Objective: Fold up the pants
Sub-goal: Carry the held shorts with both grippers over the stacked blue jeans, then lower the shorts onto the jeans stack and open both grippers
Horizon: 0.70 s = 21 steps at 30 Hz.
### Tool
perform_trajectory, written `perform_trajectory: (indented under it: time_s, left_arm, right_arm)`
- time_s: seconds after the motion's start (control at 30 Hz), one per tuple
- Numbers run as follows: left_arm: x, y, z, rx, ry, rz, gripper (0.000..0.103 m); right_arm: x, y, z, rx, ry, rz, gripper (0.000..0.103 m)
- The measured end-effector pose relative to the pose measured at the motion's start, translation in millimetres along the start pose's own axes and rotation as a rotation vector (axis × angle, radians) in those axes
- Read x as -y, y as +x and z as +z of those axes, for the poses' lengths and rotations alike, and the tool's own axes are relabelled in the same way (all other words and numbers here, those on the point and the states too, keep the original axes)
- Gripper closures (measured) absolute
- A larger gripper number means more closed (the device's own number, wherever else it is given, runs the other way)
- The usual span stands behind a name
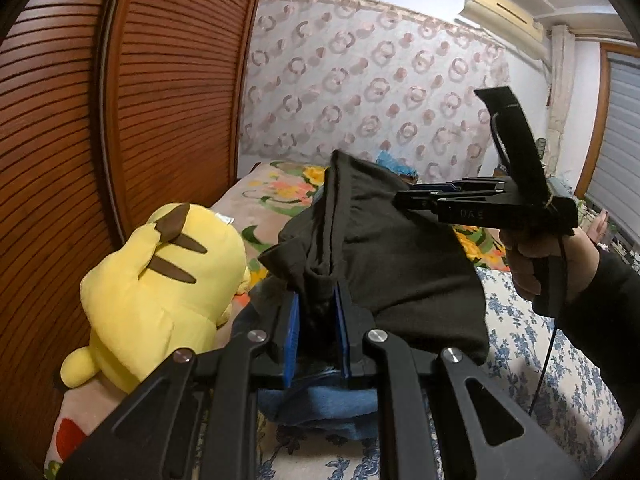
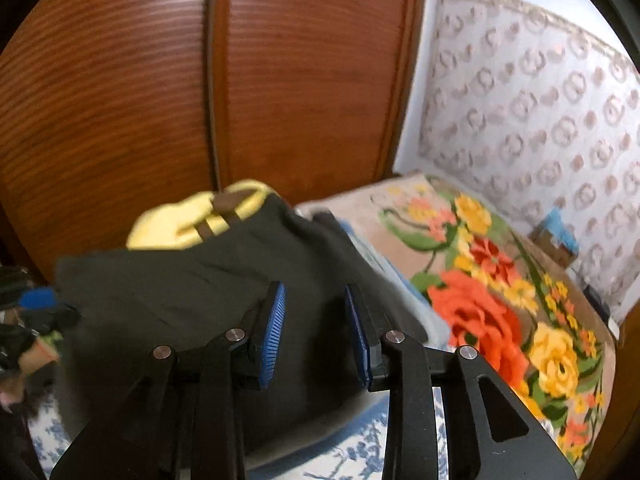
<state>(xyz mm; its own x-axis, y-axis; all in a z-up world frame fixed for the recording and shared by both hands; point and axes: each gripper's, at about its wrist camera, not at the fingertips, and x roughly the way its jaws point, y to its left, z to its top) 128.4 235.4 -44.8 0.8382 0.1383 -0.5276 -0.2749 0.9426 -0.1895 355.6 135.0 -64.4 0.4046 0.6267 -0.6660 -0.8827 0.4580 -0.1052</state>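
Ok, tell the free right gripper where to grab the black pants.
Take the loose hem edge of the black pants, coming in level from its own side. The left gripper already pinches a bunched fold, so the cloth drapes toward the open right gripper, and that edge hangs free.

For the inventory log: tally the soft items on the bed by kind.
Black pants: 1
Blue garment under them: 1
Yellow plush toy: 1
Floral blanket: 1
Total: 4
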Motion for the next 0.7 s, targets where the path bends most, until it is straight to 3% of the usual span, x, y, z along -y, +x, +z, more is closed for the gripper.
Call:
perform_trajectory:
  time_s: [0.17, 0.3, 0.7]
  left_arm:
    - [-1, 3, -1, -0.013, -0.004, 0.012, 0.087]
    - [-1, 2, 0, -0.018, -0.002, 0.029, 0.084]
    - [4, -22, -2, -0.011, 0.047, 0.055, 0.054]
  right_arm:
    - [10, 8, -10, 0.001, 0.050, 0.029, 0.071]
    - [8, 1, -12, 0.015, 0.072, 0.037, 0.060]
    - [-20, -37, -27, 0.053, 0.121, 0.051, 0.042]
